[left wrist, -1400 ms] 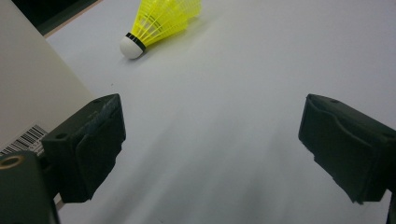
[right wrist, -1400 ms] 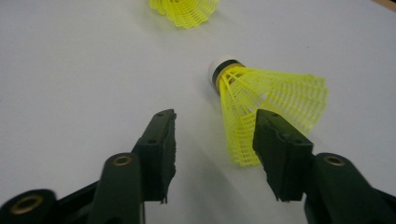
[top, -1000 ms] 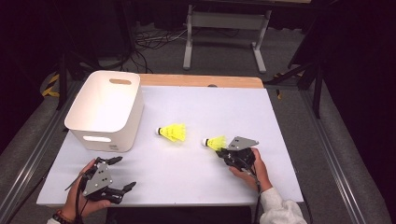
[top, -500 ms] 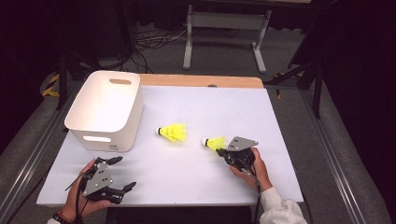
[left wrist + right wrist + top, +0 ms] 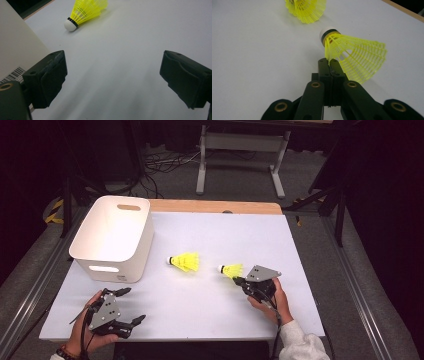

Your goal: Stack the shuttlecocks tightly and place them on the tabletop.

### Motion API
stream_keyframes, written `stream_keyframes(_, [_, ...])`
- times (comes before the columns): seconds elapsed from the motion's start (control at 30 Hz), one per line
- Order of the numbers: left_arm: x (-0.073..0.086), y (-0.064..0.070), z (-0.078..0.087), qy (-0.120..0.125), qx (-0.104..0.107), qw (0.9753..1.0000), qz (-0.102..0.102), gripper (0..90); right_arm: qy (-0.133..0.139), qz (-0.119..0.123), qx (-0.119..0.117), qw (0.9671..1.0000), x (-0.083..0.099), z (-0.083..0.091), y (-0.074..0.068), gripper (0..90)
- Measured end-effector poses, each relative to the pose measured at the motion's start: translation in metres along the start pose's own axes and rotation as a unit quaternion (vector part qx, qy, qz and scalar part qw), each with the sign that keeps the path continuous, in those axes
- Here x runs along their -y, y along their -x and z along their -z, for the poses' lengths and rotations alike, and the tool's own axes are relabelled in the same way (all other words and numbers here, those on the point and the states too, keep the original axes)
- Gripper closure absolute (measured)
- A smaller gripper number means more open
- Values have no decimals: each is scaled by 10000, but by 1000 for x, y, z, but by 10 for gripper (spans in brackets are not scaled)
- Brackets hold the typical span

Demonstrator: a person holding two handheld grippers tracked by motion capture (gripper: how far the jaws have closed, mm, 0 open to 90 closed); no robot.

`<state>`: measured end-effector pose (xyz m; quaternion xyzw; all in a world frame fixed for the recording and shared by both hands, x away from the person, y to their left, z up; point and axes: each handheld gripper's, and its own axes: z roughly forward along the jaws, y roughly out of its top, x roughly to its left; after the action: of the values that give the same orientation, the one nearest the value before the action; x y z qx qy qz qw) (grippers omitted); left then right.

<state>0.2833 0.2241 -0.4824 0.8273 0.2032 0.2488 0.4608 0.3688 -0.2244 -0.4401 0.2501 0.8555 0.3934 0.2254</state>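
Note:
Two yellow shuttlecocks with white corks lie on the white table (image 5: 225, 230). One shuttlecock (image 5: 185, 261) (image 5: 86, 11) (image 5: 308, 8) rests free near the middle. My right gripper (image 5: 237, 280) (image 5: 329, 62) is shut on the skirt edge of the other shuttlecock (image 5: 231, 269) (image 5: 352, 55), whose cork points away from the jaws. My left gripper (image 5: 132, 305) (image 5: 113, 77) sits near the table's front left with its jaws wide open and nothing between them.
A white plastic bin (image 5: 115, 265) (image 5: 15, 47) with handle slots stands at the left of the table, just beyond my left gripper. A wooden strip (image 5: 215, 206) edges the far side. Metal stand legs and cables lie on the floor behind.

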Motion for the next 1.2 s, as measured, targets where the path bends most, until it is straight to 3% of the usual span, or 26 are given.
stream_keyframes(0.97, [0, 0, 1, 5, -8, 10000, -7, 83, 298, 89, 6, 9995, -6, 11, 0, 900])
stream_keyframes(1.2, [0, 0, 0, 6, 10, 10000, -1, 82, 333, 217, -17, 9992, -10, 10, -1, 900])
